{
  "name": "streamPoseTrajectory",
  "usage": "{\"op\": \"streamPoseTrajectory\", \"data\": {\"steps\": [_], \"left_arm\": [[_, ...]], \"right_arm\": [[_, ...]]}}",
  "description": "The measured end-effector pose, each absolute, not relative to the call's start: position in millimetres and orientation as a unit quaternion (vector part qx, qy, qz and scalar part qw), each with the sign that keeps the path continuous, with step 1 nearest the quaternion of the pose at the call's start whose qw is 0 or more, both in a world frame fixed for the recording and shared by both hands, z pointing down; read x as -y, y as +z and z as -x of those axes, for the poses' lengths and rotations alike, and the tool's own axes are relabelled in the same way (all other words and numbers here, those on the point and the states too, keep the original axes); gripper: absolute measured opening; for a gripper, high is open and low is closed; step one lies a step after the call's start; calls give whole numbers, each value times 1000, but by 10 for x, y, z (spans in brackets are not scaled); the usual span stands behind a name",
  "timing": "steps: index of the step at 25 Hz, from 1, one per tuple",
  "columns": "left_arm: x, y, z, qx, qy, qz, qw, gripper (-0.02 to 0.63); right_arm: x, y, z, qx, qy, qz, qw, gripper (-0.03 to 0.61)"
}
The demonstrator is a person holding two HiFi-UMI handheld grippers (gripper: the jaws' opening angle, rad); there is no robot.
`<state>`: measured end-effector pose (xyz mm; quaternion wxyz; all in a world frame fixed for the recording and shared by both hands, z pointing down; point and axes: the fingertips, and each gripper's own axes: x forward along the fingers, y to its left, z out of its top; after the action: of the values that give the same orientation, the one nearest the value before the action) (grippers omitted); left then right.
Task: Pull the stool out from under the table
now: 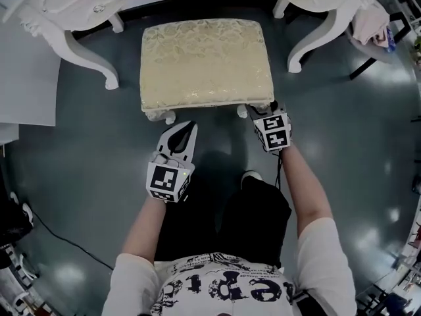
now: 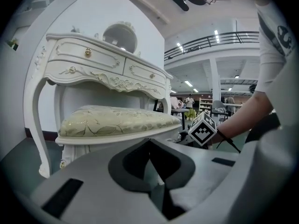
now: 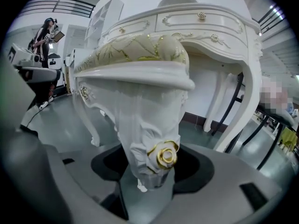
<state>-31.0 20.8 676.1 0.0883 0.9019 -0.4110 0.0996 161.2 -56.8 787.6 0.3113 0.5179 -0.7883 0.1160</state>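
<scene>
**As my right hand-held gripper (image 1: 262, 114) holds its near right leg (image 3: 152, 146), the stool (image 1: 207, 61) lies straight ahead**

Where my right hand-held gripper meets the near right leg, the jaws stand wide round the carved wood, and I judge the pads are pressed on its sides. My left hand-held gripper (image 1: 189, 128) is closed on nothing. It sits just short of the near left leg (image 1: 166, 116) without touching it. The stool lies directly ahead of both, its long side running across me and its far edge near the front of the desk (image 1: 79, 8). My right hand is the nearer one, so I judge the pull should run straight back towards me over the floor (image 1: 99, 176), along the seat's short axis.
</scene>
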Motion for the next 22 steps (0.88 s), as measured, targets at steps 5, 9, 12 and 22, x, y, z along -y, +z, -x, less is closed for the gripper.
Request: {"op": "streamPoseTrajectory", "data": {"steps": [5, 9, 12, 22], "left_arm": [[-462, 6697, 364, 392, 93, -912, 83, 18], [-589, 6668, 403, 380, 93, -917, 78, 18], [-633, 6667, 407, 375, 94, -919, 77, 18], [-796, 6597, 224, 351, 97, -928, 72, 18]], "right_arm": [[223, 7900, -1596, 793, 121, -503, 322, 287], [15, 7891, -1592, 791, 125, -502, 327, 287], [-52, 7924, -1575, 783, 135, -509, 331, 290], [-171, 7932, -1609, 740, 175, -538, 363, 293]]}}
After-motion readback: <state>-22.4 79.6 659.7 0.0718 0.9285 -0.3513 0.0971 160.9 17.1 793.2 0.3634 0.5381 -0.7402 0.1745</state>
